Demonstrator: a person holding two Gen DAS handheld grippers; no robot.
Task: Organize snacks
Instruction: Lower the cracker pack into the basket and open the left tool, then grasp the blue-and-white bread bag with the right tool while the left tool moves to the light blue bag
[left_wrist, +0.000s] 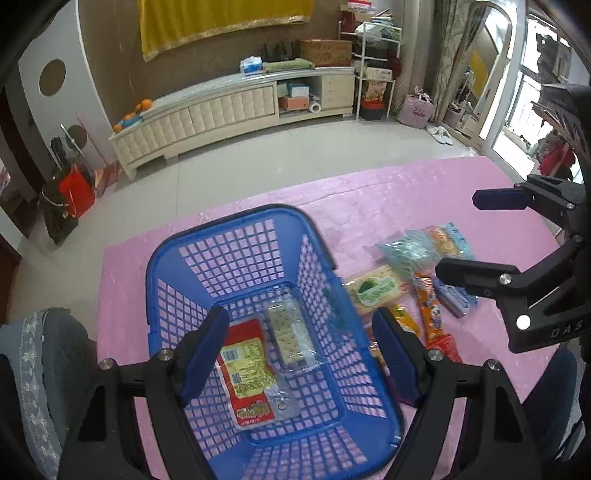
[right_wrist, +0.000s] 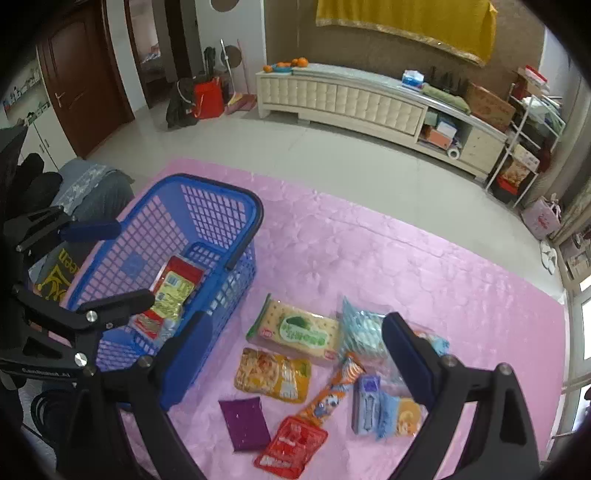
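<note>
Sorting snacks into the blue basket (right_wrist: 236, 206) on the pink table (right_wrist: 406, 251): two packs lie on its floor, a red-yellow pack (left_wrist: 245, 373) and a clear cracker sleeve (left_wrist: 290, 336). Remaining snacks sit loose on the cloth just right of the basket: cracker pack (right_wrist: 295, 332), yellow pouch (right_wrist: 273, 374), purple packet (right_wrist: 245, 422), red packet (right_wrist: 291, 446), orange stick (right_wrist: 328, 395), pale blue bags (right_wrist: 364, 330).

Right gripper (right_wrist: 299, 358) is open, empty, hovering over the pile; cracker pack lies straight ahead between its fingers, long axis crosswise to them. Right is nearer. Left gripper (left_wrist: 299, 350) is open, empty, over the basket.

Blue bags partly hidden behind right finger; labels unreadable.
</note>
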